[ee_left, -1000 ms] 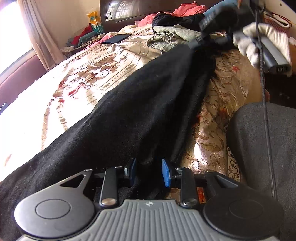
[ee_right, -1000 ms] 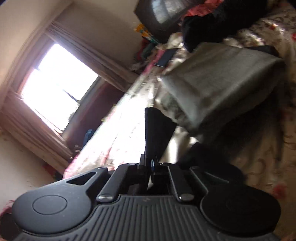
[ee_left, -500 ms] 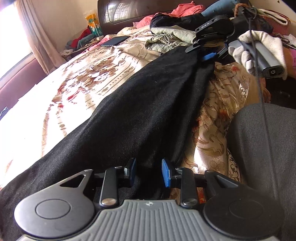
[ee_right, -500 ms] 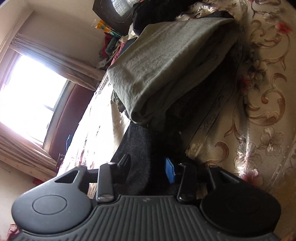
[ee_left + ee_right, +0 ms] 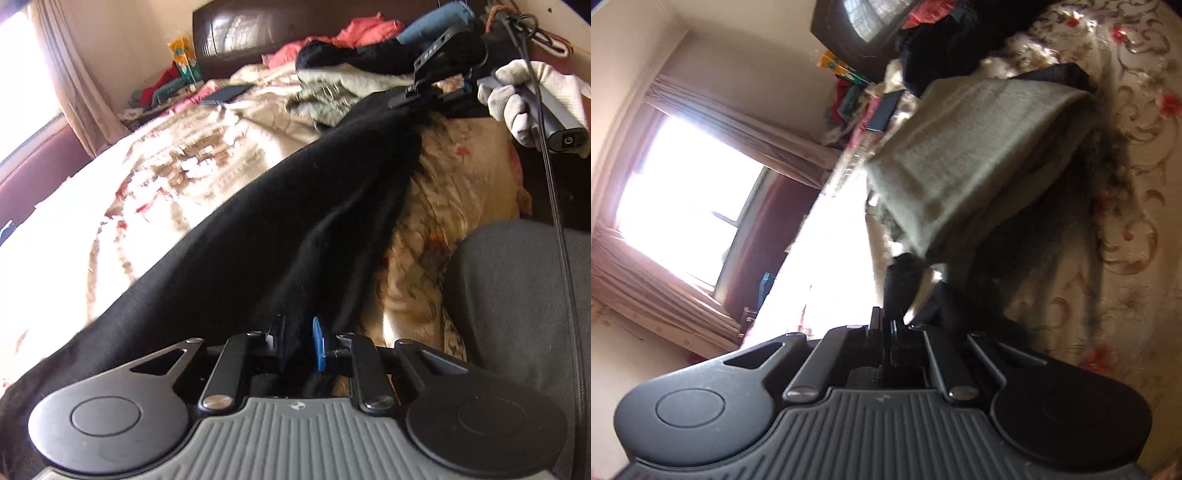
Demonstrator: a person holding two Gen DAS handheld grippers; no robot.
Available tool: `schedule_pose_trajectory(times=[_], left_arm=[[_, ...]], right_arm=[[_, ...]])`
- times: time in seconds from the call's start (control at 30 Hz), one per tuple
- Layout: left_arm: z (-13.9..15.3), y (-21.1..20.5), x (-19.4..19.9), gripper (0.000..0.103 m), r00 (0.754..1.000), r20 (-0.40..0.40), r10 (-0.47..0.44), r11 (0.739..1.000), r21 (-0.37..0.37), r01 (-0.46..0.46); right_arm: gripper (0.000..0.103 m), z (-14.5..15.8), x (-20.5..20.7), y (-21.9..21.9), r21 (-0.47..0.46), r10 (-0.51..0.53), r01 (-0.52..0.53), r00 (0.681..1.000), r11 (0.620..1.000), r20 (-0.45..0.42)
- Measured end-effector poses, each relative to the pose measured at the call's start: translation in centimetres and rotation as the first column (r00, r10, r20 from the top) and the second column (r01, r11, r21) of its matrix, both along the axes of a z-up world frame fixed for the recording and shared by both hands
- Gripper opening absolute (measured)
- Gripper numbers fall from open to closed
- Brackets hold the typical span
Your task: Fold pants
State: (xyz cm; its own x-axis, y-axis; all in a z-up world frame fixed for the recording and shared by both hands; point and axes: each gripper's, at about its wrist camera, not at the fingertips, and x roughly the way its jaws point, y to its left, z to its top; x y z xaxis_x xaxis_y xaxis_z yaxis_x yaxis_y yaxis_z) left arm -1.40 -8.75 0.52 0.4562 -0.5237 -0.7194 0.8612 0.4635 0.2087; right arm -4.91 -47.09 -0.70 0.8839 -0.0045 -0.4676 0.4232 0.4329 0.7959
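The black pants (image 5: 295, 221) lay stretched in a long band over the bed (image 5: 155, 192), which was covered with a beige spread with a flower pattern. The pants were the thing around which everything else stood. At their near end the left gripper (image 5: 298, 343) had its fingers (image 5: 318, 343) on both sides of a bunch of the black cloth; the fingers were closing on it, and the cloth filled the gap between the blue pads. At the far end of the pants, the right gripper (image 5: 428, 92) was held by a hand in a white glove (image 5: 517, 99), and a black cable (image 5: 554, 206) ran down from it past the right side of the pants. In the right wrist view the right gripper (image 5: 885, 328) had its fingers pressed together on a thin fold of the black cloth, which rose up from between them.

Just behind the far end of the pants, a folded grey-green garment (image 5: 967, 166) rested on the bed, and behind this was a heap of black and pink clothes (image 5: 354, 40) against the dark headboard (image 5: 258, 33). To the left of the far end of the pants, a dark flat device (image 5: 227, 94) lay on the spread. To the right of the near end of the pants, a dark grey clothed part of the person (image 5: 517, 314) was seen beside the edge of the bed. Far to the left of the pants, a bright window with curtains (image 5: 683, 192) lit the room.
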Motion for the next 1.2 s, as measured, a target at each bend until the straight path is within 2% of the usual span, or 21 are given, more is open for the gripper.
schedule_pose_trajectory(times=[0.03,0.1,0.23,0.3,0.37,0.53,0.63,0.67,0.77,0.83,0.9,0.97,1.03,1.07,1.1,1.13,1.2], left_arm=[[-0.5,0.0,-0.1,0.031,1.000,-0.007,0.001,1.000,0.016,-0.001],[-0.9,-0.1,-0.4,0.031,1.000,0.004,-0.002,1.000,0.027,0.002],[-0.4,0.1,-0.3,0.031,1.000,-0.004,-0.004,1.000,0.018,0.004],[-0.4,0.2,-0.3,0.031,1.000,-0.004,-0.003,1.000,0.014,0.003],[-0.3,0.3,-0.4,0.031,1.000,-0.003,-0.001,1.000,0.003,0.001],[-0.2,0.1,-0.6,0.031,1.000,0.004,0.001,1.000,0.005,-0.001],[-0.2,0.2,-0.4,0.031,1.000,0.005,0.008,1.000,0.013,-0.008],[-0.2,0.2,-0.4,0.031,1.000,0.002,0.011,1.000,0.018,-0.011],[0.2,0.6,-0.5,0.032,1.000,0.009,0.017,1.000,0.018,-0.017],[0.7,0.9,-0.8,0.033,0.999,0.025,0.026,1.000,0.010,-0.026],[1.0,1.3,-1.0,0.037,0.999,0.026,0.034,0.999,-0.011,-0.034],[0.7,1.2,-0.8,0.042,0.998,0.034,0.046,0.999,-0.009,-0.045],[-0.4,0.6,-0.2,0.042,0.998,0.021,0.054,0.998,0.035,-0.055],[-0.9,0.5,-0.1,0.043,0.999,0.021,0.050,0.997,0.051,-0.051],[-1.1,0.5,-0.1,0.043,0.999,0.027,0.044,0.998,0.054,-0.045],[-0.9,0.6,-0.3,0.043,0.999,0.029,0.039,0.998,0.056,-0.041],[-0.4,1.0,-0.7,0.043,0.999,0.046,0.022,0.998,0.051,-0.024]], right_arm=[[0.005,-1.7,0.3,-0.3,0.043,-0.005,0.008,0.999,0.999,-0.052],[0.007,-2.8,0.5,-0.2,0.055,-0.002,0.007,0.996,0.998,-0.092],[0.014,-2.5,-1.6,0.0,0.099,-0.052,0.055,0.998,0.994,-0.035],[0.030,-2.4,-3.0,0.1,0.110,-0.075,0.075,0.997,0.991,-0.008],[0.038,-2.8,-3.8,0.4,0.145,-0.061,0.061,0.998,0.988,-0.006],[0.039,-5.4,-2.0,1.0,0.241,-0.018,0.015,1.000,0.971,0.011],[0.045,-5.4,-0.8,1.3,0.209,-0.028,0.022,0.999,0.978,0.025],[0.045,-5.2,-0.7,1.4,0.204,-0.030,0.025,0.999,0.979,0.019],[0.007,-3.8,-1.0,1.3,0.177,-0.007,0.000,0.999,0.984,0.038],[0.007,-2.5,-2.2,0.7,0.188,-0.021,0.005,0.996,0.982,0.082],[0.007,-1.5,-2.9,0.6,0.140,-0.013,0.002,0.997,0.990,0.079],[0.006,-2.4,-3.2,0.9,0.094,0.003,-0.004,1.000,0.996,0.004],[0.008,-4.2,-2.8,1.0,0.088,0.039,-0.029,0.993,0.996,-0.115],[0.009,-4.6,-3.3,1.0,0.121,0.035,-0.021,0.993,0.992,-0.113],[0.016,-4.2,-4.0,1.1,0.132,0.019,-0.006,0.995,0.991,-0.098],[0.016,-3.1,-4.8,1.3,0.097,0.007,0.002,0.995,0.995,-0.098],[0.016,-0.1,-6.1,2.2,-0.084,0.027,-0.037,0.993,0.996,-0.115]])
